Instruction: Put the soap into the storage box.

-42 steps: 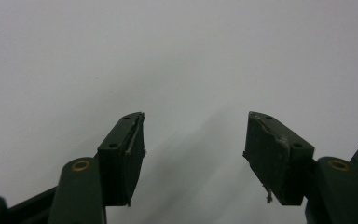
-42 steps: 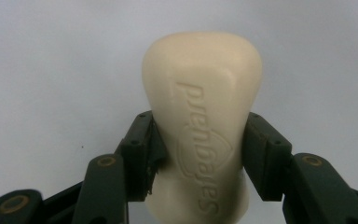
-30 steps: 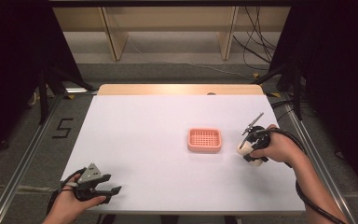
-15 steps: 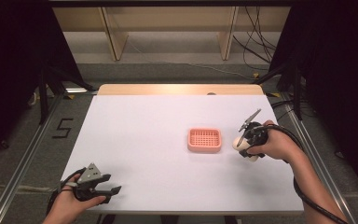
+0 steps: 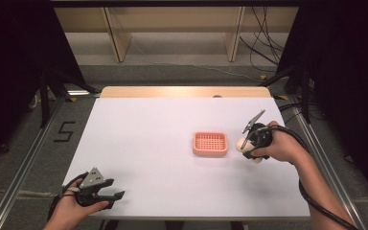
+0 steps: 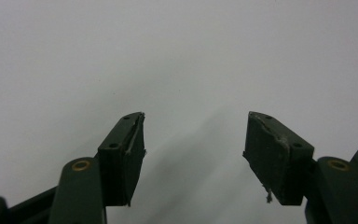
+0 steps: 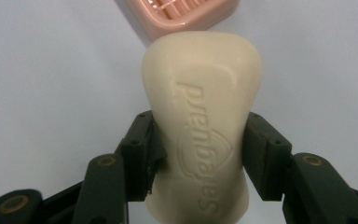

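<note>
A cream bar of soap (image 7: 204,116) with embossed lettering is clamped between the jaws of my right gripper (image 7: 200,154), held just right of a pink slatted soap dish (image 5: 210,143) near the table's middle. In the right gripper view the dish (image 7: 186,14) lies just beyond the soap's far end. In the high view the soap (image 5: 242,143) shows as a pale lump under the right gripper (image 5: 249,143). My left gripper (image 5: 112,191) rests near the table's front left corner, its jaws wide apart over bare white surface, as the left gripper (image 6: 193,158) view confirms.
The white table top (image 5: 148,139) has a wooden strip along its far edge (image 5: 182,91). Metal rails run along both sides on the floor. Cables lie behind the table at the right, and wooden shelving stands at the back.
The right gripper with the soap has shifted slightly left and away, closer to the pink dish. The left gripper has stayed put.
</note>
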Demonstrator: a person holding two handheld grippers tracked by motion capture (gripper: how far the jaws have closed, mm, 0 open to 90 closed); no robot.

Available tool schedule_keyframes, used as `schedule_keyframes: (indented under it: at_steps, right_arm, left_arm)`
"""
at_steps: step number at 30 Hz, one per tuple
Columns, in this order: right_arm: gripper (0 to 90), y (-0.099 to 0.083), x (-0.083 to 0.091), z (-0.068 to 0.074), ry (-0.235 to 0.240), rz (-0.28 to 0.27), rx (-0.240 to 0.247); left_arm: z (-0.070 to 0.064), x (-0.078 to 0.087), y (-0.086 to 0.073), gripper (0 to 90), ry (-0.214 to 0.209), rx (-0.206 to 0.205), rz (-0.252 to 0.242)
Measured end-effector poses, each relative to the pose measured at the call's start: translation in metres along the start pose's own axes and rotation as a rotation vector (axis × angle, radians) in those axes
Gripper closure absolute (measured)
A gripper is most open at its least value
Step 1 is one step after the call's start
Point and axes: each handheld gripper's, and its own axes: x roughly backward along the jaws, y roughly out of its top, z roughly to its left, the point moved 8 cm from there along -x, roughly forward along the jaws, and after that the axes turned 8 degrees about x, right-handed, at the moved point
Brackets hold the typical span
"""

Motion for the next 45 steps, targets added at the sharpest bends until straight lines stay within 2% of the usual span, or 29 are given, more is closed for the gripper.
schedule_keyframes:
  at_steps: [5, 10, 14, 15, 17, 20, 21, 25, 26, 28, 29, 32, 33, 35, 36, 38, 39, 41, 43, 44, 45]
  right_arm:
    - [50.6, 0.003, -0.001, -0.002, -0.004, 0.008, 0.017]
    - [50.6, 0.007, -0.002, -0.002, 0.001, 0.010, 0.022]
    - [50.6, 0.010, -0.001, -0.004, -0.002, 0.011, 0.046]
    - [50.6, 0.011, -0.001, -0.004, -0.002, 0.012, 0.045]
    - [50.6, 0.012, 0.000, -0.005, -0.003, 0.013, 0.053]
    - [50.6, 0.015, 0.000, -0.005, -0.003, 0.012, 0.062]
    - [50.6, 0.015, 0.000, -0.005, -0.001, 0.013, 0.068]
    - [50.6, 0.018, 0.000, -0.004, 0.004, 0.016, 0.063]
    - [50.6, 0.019, 0.000, -0.005, 0.005, 0.014, 0.077]
    - [50.6, 0.020, 0.000, -0.004, 0.004, 0.015, 0.061]
    - [50.6, 0.021, 0.000, -0.005, 0.003, 0.015, 0.076]
    - [50.6, 0.023, 0.000, -0.005, 0.000, 0.018, 0.077]
    - [50.6, 0.024, 0.000, -0.006, 0.002, 0.014, 0.090]
    - [50.6, 0.025, 0.000, -0.005, 0.001, 0.014, 0.084]
    - [50.6, 0.026, 0.000, -0.006, 0.002, 0.012, 0.102]
    - [50.6, 0.027, 0.000, -0.006, -0.002, 0.014, 0.091]
    - [50.6, 0.027, 0.000, -0.005, 0.004, 0.017, 0.087]
    - [50.6, 0.029, 0.000, -0.006, 0.000, 0.013, 0.106]
    - [50.6, 0.030, -0.001, -0.007, 0.000, 0.012, 0.112]
    - [50.6, 0.031, -0.001, -0.006, -0.007, 0.015, 0.100]
    - [50.6, 0.031, -0.001, -0.007, -0.003, 0.013, 0.114]
  left_arm:
    - [0.002, 0.002, 0.000, 37.2, -0.002, -0.038, 0.019]
    - [0.002, 0.002, 0.000, 37.3, -0.003, -0.034, 0.016]
    - [0.002, 0.002, -0.001, 37.3, -0.003, -0.037, 0.018]
    - [0.001, 0.001, -0.001, 37.2, -0.007, -0.014, 0.015]
    - [0.002, 0.002, -0.001, 37.2, -0.003, -0.037, 0.018]
    - [0.002, 0.002, 0.000, 37.3, -0.003, -0.037, 0.018]
    - [0.000, 0.001, -0.001, 37.3, -0.008, -0.014, 0.015]
    - [0.000, 0.001, -0.001, 37.3, -0.009, -0.014, 0.015]
    - [0.000, 0.001, -0.001, 37.3, -0.009, -0.012, 0.014]
    - [0.000, 0.001, -0.001, 37.3, -0.009, -0.013, 0.015]
    - [0.000, 0.000, -0.001, 37.3, -0.010, -0.010, 0.017]
    - [-0.001, -0.001, 0.000, 37.3, -0.006, 0.003, 0.000]
    - [0.000, -0.001, 0.000, 37.3, 0.000, -0.003, 0.004]
    - [0.000, -0.001, 0.000, 37.3, -0.003, -0.001, 0.002]
    - [0.000, -0.001, 0.000, 37.3, -0.002, -0.001, 0.002]
    - [-0.001, 0.000, 0.000, 37.3, -0.009, 0.003, 0.000]
    - [0.000, 0.000, -0.001, 37.3, -0.011, -0.015, 0.014]
    - [-0.001, 0.000, 0.000, 37.3, -0.011, 0.000, 0.006]
    - [-0.001, 0.000, 0.000, 37.3, -0.012, -0.005, 0.011]
    - [0.000, 0.001, -0.001, 37.3, -0.010, -0.010, 0.011]
    - [0.000, 0.001, -0.001, 37.3, -0.011, -0.015, 0.016]
